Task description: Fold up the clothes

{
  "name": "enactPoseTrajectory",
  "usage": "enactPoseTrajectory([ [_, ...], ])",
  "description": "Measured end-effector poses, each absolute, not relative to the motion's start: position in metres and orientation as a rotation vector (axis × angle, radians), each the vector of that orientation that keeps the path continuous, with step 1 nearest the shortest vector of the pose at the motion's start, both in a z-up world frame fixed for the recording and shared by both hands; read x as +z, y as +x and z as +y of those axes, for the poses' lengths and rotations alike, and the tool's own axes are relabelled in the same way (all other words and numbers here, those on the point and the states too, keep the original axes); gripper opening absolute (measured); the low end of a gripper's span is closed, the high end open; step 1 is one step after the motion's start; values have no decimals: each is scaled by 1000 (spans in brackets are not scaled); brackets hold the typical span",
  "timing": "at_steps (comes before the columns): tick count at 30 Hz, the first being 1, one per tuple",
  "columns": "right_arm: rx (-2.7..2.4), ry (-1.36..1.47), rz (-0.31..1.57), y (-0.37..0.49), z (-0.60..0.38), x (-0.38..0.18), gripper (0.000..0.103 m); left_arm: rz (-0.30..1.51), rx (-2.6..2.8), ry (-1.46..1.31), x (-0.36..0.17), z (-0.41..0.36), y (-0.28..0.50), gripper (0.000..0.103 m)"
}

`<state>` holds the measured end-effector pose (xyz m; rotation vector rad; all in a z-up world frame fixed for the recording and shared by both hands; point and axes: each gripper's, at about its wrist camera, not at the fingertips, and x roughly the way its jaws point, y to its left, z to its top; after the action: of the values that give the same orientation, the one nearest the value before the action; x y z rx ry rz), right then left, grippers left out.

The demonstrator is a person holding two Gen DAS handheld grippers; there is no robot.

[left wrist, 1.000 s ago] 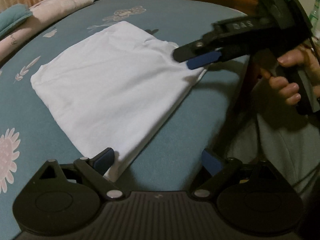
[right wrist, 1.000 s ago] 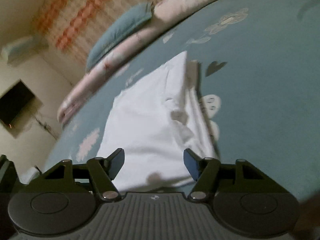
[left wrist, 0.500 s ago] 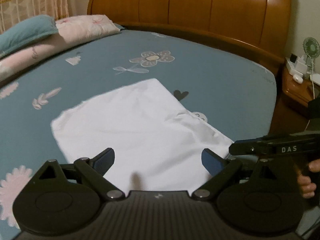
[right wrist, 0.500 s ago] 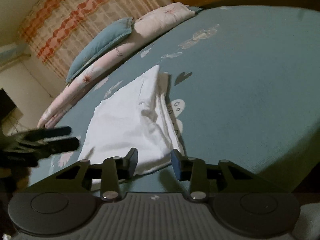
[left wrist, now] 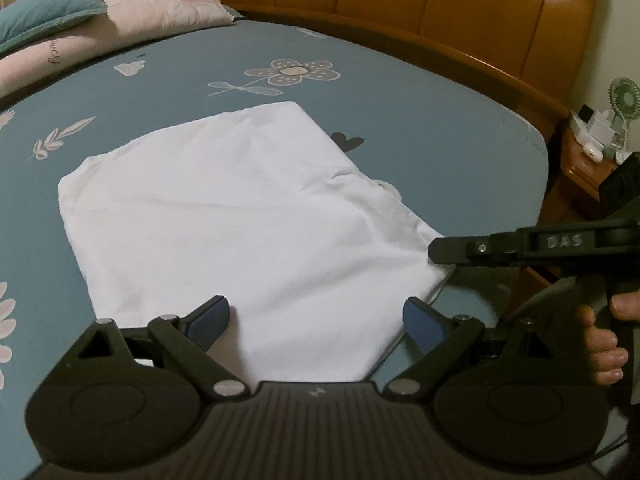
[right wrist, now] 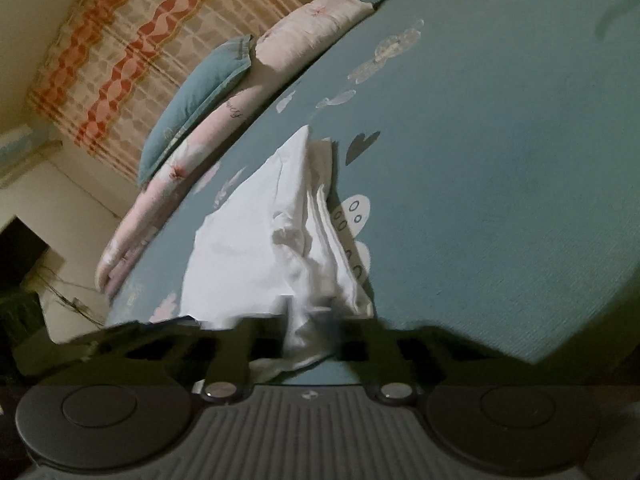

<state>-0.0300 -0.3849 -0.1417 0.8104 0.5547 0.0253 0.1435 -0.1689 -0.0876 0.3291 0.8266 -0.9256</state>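
A folded white garment (left wrist: 224,216) lies flat on the blue flowered bed sheet (left wrist: 420,120). My left gripper (left wrist: 316,316) is open, its blue pads straddling the garment's near edge without pressing it. My right gripper (left wrist: 436,246) reaches in from the right to the garment's right corner. In the right wrist view the jaws of the right gripper (right wrist: 308,332) are closing, and the layered corner of the garment (right wrist: 256,256) is bunched and pinched between them. The fingers there are blurred.
A wooden headboard (left wrist: 400,0) runs along the far side. A teal pillow (left wrist: 48,4) and a pink quilt (left wrist: 160,4) lie at the far left. A nightstand (left wrist: 588,160) with a small fan (left wrist: 624,100) stands right of the bed. A hand (left wrist: 604,344) holds the right gripper.
The right gripper's jaws have come together on the garment's corner. The left gripper has swung round to face the headboard, with the garment's near edge now between its open fingers.
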Motion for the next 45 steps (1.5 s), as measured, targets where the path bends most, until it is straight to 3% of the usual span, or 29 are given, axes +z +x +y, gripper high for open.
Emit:
enactPoseTrajectory([
  [9, -17, 791, 604, -33, -385, -141, 11, 824, -983, 383, -103, -191, 139, 94],
  [16, 4, 672, 526, -15, -387, -106, 16, 807, -1004, 384, -105, -189, 136, 96],
  [20, 1, 577, 621, 27, -374, -112, 37, 810, -1007, 372, -105, -188, 136, 97],
  [22, -17, 542, 630, 38, -371, -119, 34, 812, -1009, 372, -104, -188, 136, 97],
  [23, -20, 539, 626, 40, -372, -122, 24, 818, -1013, 371, -102, -187, 136, 97],
  [25, -14, 569, 601, 37, -380, -125, 16, 826, -1028, 349, -95, -185, 138, 96],
  [29, -5, 608, 588, 35, -390, -127, 15, 824, -1063, 255, -72, -180, 151, 96],
  [31, -6, 625, 587, 35, -391, -130, 17, 815, -1061, 209, -61, -184, 163, 96],
  [33, -10, 642, 566, 30, -393, -128, 29, 806, -1054, 181, -52, -193, 174, 97],
  [36, -30, 595, 544, 24, -392, -121, 32, 807, -1059, 164, -49, -219, 193, 97],
  [38, -46, 549, 545, 22, -388, -119, 40, 829, -1072, 134, -51, -239, 207, 96],
  [45, -20, 511, 577, 25, -383, -119, 49, 949, -1070, 57, -87, -298, 253, 96],
])
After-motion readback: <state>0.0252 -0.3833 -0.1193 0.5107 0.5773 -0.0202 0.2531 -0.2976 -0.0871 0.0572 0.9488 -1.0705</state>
